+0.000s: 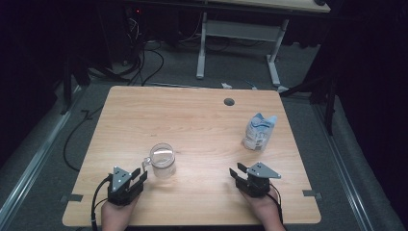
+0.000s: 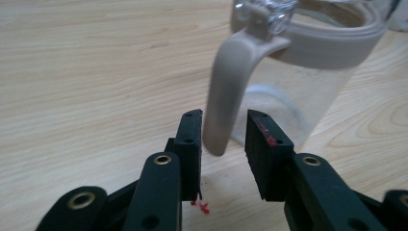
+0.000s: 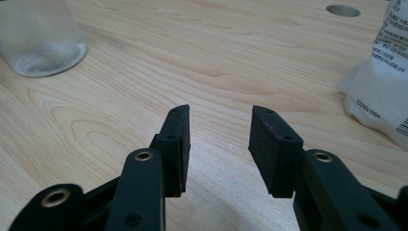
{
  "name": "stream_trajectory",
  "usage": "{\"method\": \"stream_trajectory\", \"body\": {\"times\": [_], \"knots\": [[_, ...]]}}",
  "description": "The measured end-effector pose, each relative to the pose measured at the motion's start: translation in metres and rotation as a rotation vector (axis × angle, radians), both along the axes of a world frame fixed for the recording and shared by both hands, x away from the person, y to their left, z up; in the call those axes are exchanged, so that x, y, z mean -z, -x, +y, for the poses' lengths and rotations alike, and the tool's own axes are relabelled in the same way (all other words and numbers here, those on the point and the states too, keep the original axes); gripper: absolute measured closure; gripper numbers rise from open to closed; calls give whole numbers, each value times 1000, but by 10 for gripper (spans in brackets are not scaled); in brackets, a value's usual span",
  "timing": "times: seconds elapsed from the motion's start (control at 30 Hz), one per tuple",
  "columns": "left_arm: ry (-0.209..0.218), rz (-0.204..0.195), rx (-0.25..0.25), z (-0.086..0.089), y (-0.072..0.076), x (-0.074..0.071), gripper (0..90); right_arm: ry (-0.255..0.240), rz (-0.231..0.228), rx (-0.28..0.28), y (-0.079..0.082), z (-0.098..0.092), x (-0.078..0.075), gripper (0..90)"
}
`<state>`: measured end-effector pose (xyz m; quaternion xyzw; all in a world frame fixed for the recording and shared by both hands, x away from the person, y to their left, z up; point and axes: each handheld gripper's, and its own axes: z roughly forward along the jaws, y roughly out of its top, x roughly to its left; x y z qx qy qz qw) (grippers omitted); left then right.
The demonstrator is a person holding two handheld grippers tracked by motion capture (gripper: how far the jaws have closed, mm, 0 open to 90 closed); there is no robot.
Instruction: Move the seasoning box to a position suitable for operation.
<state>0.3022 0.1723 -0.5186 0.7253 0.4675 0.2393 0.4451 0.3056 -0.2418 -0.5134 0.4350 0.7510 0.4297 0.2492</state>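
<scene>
Left gripper (image 2: 223,132) sits at the near left, jaws apart around the jug (image 1: 162,160) handle (image 2: 226,91), unclamped, seemingly lining up a grip; right gripper (image 3: 219,144) waits open, empty.

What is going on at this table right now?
A person holds a gripper in each hand at a wooden table. The left gripper has its jaws open around the handle of a clear, empty-looking jug, with gaps on both sides. The right gripper is open over bare wood, with nothing between its jaws. A white bag stands farther back on the right.
</scene>
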Motion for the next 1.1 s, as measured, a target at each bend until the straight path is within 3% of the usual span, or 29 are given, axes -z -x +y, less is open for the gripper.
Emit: {"method": "stream_trajectory", "body": {"times": [0.23, 0.43, 0.9, 1.1], "knots": [[-8, -5, -37, -4, -10, -4, 754, 2, 0, 4, 0, -1, 0, 593], [-16, 1, -30, -13, -14, -6, 793, -1, -4, 2, 0, -2, -1, 593], [-16, -8, 67, -63, -15, -6, 781, -8, 1, 5, 0, -4, -1, 594], [-15, -7, 104, -72, -17, -6, 733, -16, 6, 6, 0, -5, -1, 593]]}}
